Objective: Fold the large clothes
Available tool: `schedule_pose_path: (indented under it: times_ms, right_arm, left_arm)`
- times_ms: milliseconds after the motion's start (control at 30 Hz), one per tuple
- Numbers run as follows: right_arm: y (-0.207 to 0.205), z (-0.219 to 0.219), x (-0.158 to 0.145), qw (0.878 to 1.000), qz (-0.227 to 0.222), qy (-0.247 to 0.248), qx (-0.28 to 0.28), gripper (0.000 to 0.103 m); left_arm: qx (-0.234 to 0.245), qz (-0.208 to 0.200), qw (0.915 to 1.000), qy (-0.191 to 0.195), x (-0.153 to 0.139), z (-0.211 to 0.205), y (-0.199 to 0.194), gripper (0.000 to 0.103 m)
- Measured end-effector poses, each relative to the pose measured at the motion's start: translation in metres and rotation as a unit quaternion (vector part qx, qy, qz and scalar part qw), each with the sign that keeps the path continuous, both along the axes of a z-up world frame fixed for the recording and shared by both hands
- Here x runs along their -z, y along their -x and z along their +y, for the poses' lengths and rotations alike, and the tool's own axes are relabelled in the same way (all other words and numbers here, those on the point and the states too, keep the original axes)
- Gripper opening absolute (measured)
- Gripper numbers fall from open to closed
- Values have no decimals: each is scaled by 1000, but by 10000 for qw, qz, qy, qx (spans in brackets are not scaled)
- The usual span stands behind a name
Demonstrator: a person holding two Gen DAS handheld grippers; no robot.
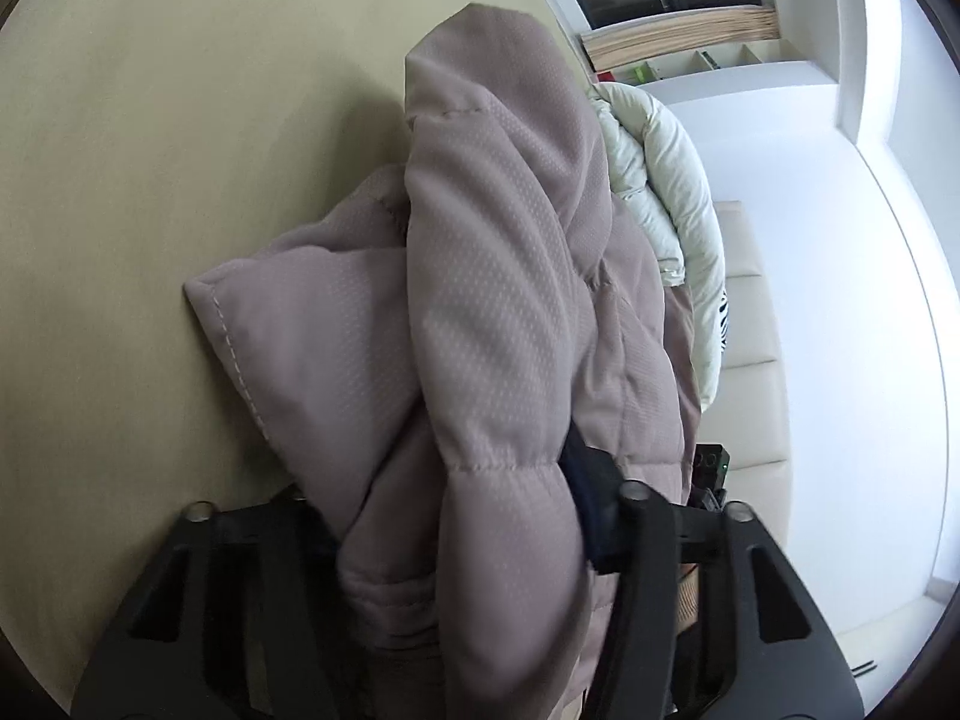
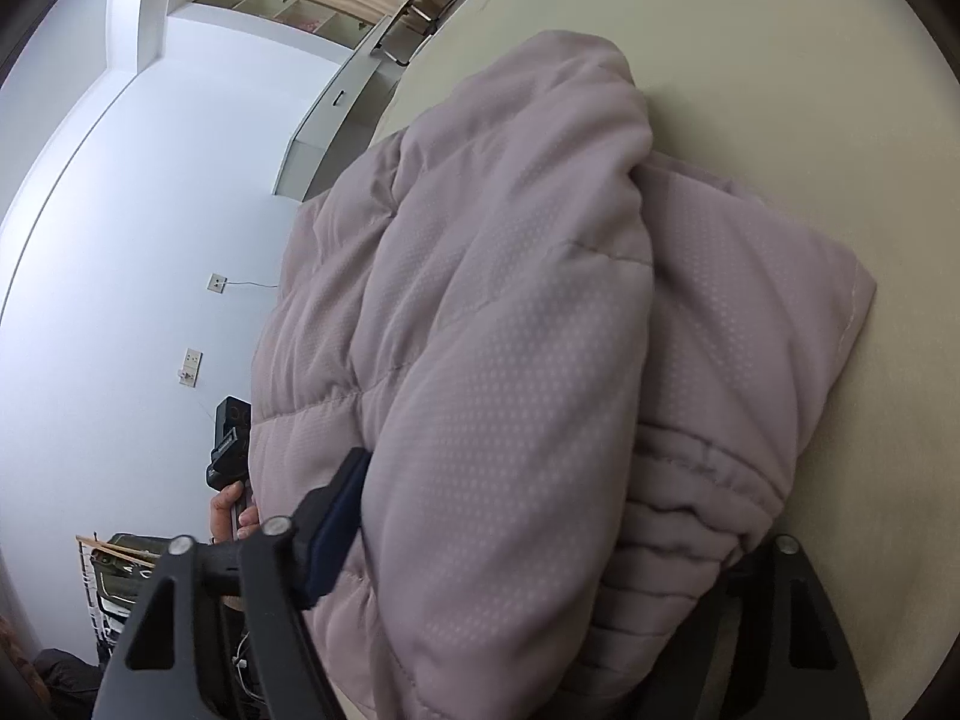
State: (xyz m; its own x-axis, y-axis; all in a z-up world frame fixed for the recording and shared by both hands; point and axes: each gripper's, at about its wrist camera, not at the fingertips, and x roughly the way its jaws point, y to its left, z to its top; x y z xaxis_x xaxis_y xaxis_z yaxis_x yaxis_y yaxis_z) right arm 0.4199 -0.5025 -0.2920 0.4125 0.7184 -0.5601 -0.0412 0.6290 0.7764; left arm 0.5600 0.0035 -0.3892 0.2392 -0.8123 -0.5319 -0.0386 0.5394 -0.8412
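A mauve quilted puffer jacket (image 1: 492, 324) lies bunched on a beige surface (image 1: 150, 150). My left gripper (image 1: 456, 516) is shut on a thick fold of it; one finger (image 1: 606, 510) shows at the right, the other is hidden under the cloth. The same jacket (image 2: 510, 330) fills the right wrist view. My right gripper (image 2: 540, 540) is shut on its padded edge near the ribbed cuff (image 2: 678, 516); the left finger (image 2: 336, 516) presses the cloth, the right one is hidden behind it.
A pale green puffer garment (image 1: 666, 180) lies behind the jacket. A cream sofa (image 1: 750, 360) stands along a white wall. Shelves (image 2: 312, 6) and a white cabinet (image 2: 336, 120) stand at the back. The other gripper and hand (image 2: 231, 480) show at the left.
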Motion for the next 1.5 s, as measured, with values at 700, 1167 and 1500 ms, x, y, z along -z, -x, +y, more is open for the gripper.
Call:
schedule_pose_path:
  times_ms: [700,1167,1500]
  right_arm:
    - [208,62,-61,9976,-527,-325,298,44]
    - [274,48,24,9839,290,-953,1485,59]
    - [337,54,-31,9743,159,522,2185,72]
  left_arm:
    - [-196,-356,9991,-107,-82,41,191,22]
    - [-739,308,9958,452,-16,79,233,43]
    - [-1070,-520,9877,-1010,-92,121,293,48]
